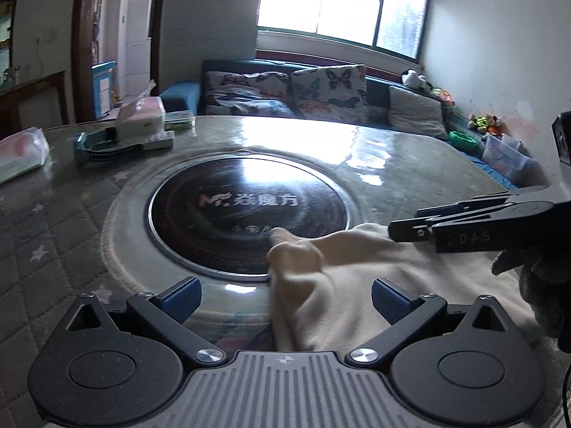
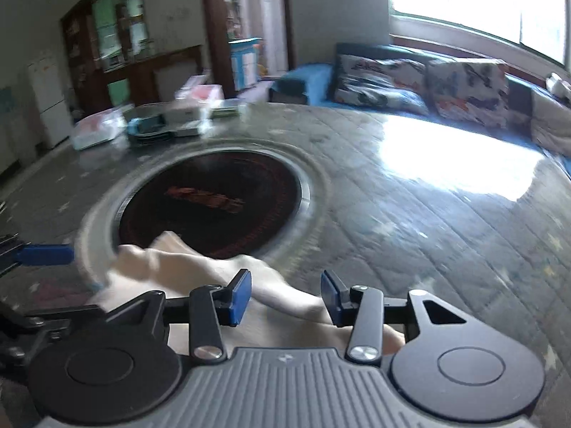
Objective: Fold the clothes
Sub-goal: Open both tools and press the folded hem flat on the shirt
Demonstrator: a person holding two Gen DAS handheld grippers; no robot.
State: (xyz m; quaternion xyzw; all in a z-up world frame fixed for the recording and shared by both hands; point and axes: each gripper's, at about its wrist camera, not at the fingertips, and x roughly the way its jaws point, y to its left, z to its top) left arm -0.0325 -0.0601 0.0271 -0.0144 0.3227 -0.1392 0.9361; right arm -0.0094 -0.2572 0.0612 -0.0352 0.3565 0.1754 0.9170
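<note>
Cream garment [image 1: 357,285] lies bunched beside the hob disc [image 1: 246,210]; left gripper [image 1: 285,296] and right gripper [image 2: 285,299] both gape wide, unladen, so grasping an edge probably comes next.

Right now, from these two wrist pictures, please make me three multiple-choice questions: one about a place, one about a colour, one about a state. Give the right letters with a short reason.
1. Where does the cream garment lie?
A. on the sofa
B. on the table, its far end over the rim of the round black cooktop
C. on the floor

2. What colour are the pads of the left gripper?
A. blue
B. red
C. white

3. How does the right gripper stand?
A. shut on the garment
B. out of view
C. open, with the cloth under its fingers

Answers:
1 B: the left wrist view shows the cloth tip crossing the cooktop's metal ring.
2 A: both pads show blue in that view.
3 C: the right wrist view shows a clear gap between the two pads, cloth below them.
</note>
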